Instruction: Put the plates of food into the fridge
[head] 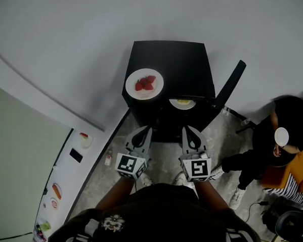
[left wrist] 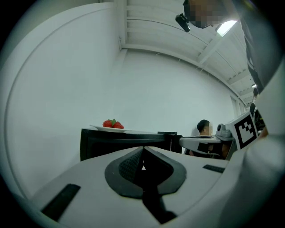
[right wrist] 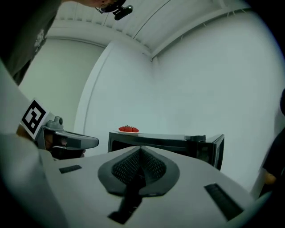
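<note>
A white plate of strawberries (head: 144, 83) sits on top of the small black fridge (head: 170, 58). The fridge's door (head: 230, 84) stands open to the right. A second white plate with yellow food (head: 182, 102) rests just inside the opening. My left gripper (head: 141, 132) and right gripper (head: 191, 133) hover side by side in front of the fridge, both shut and empty. In the left gripper view the strawberry plate (left wrist: 112, 126) lies ahead above the shut jaws (left wrist: 143, 153). In the right gripper view that plate (right wrist: 128, 129) shows on the fridge top (right wrist: 156, 136), beyond my shut gripper (right wrist: 140, 153).
A person in dark clothes (head: 285, 135) crouches on the floor at the right, close to the open door. A white counter (head: 67, 182) with small food items runs along the left. A pale wall stands behind the fridge. Grey speckled floor (head: 164, 159) lies between me and the fridge.
</note>
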A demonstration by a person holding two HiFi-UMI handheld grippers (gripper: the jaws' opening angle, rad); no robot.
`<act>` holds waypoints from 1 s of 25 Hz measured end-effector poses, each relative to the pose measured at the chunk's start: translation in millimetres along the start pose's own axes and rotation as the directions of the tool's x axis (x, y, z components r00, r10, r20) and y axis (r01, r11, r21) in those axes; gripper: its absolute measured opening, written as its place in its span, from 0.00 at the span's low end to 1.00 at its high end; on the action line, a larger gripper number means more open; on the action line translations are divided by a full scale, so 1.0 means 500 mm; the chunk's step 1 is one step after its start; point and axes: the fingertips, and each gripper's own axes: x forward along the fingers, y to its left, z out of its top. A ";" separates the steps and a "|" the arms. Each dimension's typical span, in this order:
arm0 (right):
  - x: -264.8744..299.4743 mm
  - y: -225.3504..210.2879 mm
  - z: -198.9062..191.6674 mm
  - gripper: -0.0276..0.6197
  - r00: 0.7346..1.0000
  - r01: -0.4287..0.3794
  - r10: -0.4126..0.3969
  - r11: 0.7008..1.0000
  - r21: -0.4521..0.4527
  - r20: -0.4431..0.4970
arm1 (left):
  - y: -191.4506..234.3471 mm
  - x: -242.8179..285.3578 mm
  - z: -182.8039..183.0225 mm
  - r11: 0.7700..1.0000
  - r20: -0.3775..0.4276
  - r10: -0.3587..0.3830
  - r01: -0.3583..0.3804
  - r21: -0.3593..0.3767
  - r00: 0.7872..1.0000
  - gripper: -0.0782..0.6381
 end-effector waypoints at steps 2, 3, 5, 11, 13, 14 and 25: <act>-0.006 0.001 0.001 0.08 1.000 0.006 -0.006 1.000 0.004 0.000 | -0.005 -0.003 0.007 1.000 0.008 0.004 -0.004 0.008 1.000 0.14; -0.008 0.002 0.002 0.08 1.000 0.008 -0.008 1.000 0.007 0.001 | -0.006 -0.005 0.009 1.000 0.006 0.010 -0.010 0.017 1.000 0.14; -0.013 0.003 0.003 0.08 1.000 0.011 -0.011 1.000 0.014 0.004 | -0.010 -0.009 0.010 0.999 -0.005 0.022 -0.022 0.037 1.000 0.14; -0.026 -0.001 0.004 0.08 1.000 0.017 -0.017 0.999 0.028 0.006 | -0.006 -0.010 0.044 0.998 0.061 0.053 -0.055 0.020 0.997 0.14; -0.030 -0.003 0.010 0.08 0.999 0.023 -0.024 0.999 0.033 0.022 | 0.005 -0.004 0.050 0.998 0.066 0.067 -0.066 -0.005 0.996 0.14; -0.033 -0.005 0.013 0.08 0.999 0.028 -0.029 0.999 0.035 0.033 | 0.012 -0.001 0.052 0.997 0.068 0.075 -0.073 -0.029 0.995 0.14; -0.049 0.014 0.010 0.08 0.999 -0.001 -0.002 0.999 0.054 0.049 | 0.101 0.049 0.070 0.786 0.147 0.140 -0.020 -0.618 0.979 0.30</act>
